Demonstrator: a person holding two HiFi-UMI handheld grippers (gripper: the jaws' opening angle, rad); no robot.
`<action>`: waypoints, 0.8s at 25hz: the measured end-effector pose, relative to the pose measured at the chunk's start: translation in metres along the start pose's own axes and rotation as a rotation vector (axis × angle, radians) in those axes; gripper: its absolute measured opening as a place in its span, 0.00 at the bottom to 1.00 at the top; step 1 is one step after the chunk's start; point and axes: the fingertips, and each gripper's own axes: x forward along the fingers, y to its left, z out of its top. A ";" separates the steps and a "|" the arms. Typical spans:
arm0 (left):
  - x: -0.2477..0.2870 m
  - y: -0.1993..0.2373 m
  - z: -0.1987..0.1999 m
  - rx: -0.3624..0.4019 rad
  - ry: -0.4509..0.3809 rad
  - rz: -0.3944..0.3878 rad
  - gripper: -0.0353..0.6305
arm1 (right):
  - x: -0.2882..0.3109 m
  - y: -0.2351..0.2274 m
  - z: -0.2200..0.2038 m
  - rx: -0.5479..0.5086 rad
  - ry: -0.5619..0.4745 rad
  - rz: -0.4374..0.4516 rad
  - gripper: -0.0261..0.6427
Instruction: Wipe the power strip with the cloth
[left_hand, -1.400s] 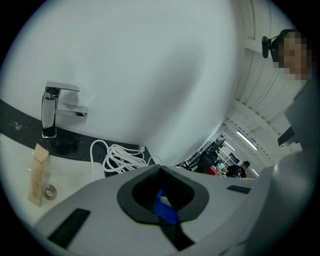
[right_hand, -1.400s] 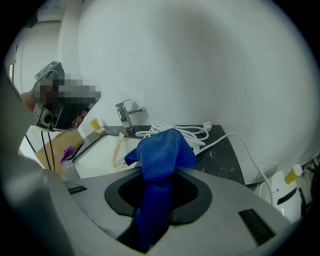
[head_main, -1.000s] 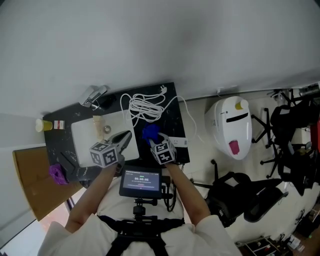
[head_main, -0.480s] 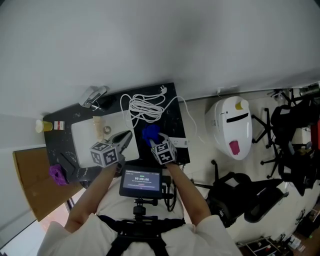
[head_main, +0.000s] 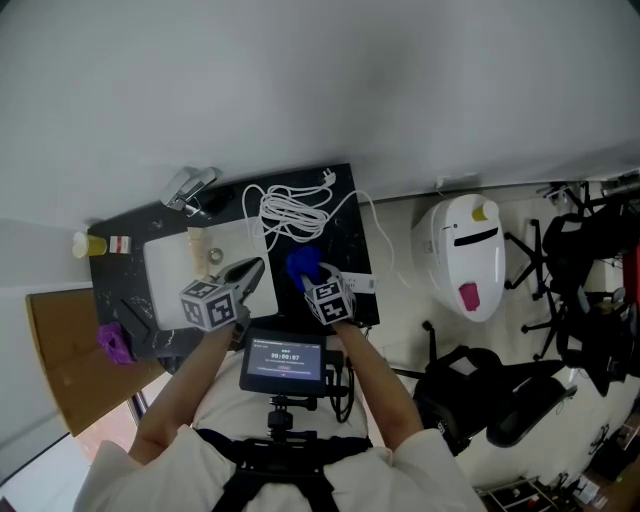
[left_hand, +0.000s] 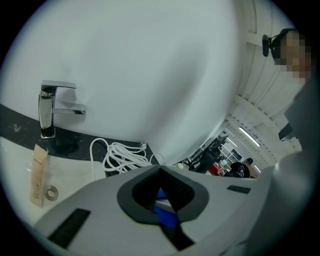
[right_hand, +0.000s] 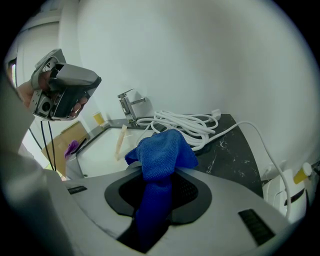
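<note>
Presently the cloth (right_hand: 162, 155), blue and bunched, sits clamped in the right gripper (right_hand: 160, 172) above the black counter (head_main: 340, 200). The power strip appears to be the white block (head_main: 361, 284) at the counter's right edge, just beside that gripper. Its cord (head_main: 290, 213) lies coiled behind. The left gripper (left_hand: 160, 169) has its jaws together, holding nothing. Best approach: lower the cloth flat onto the strip and stroke lengthwise, pressing lightly.

A coiled white cable (head_main: 291, 214) lies on the black stone counter (head_main: 342, 250), just behind the blue cloth (head_main: 302, 263) pinched in the right gripper (head_main: 308, 278). To the left, a white sink basin (head_main: 162, 272) is set in the counter, with a chrome faucet (head_main: 188, 187) behind it and the left gripper (head_main: 254, 269) over its right part.
</note>
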 end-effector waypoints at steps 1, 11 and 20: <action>0.000 -0.001 0.000 0.000 -0.001 0.001 0.07 | 0.000 0.000 0.000 -0.001 0.000 0.001 0.19; -0.001 -0.012 -0.002 0.008 -0.013 0.012 0.07 | -0.007 -0.006 -0.006 0.001 -0.004 -0.007 0.19; -0.003 -0.022 -0.008 0.018 -0.019 0.015 0.07 | -0.015 -0.014 -0.017 0.012 -0.012 -0.021 0.19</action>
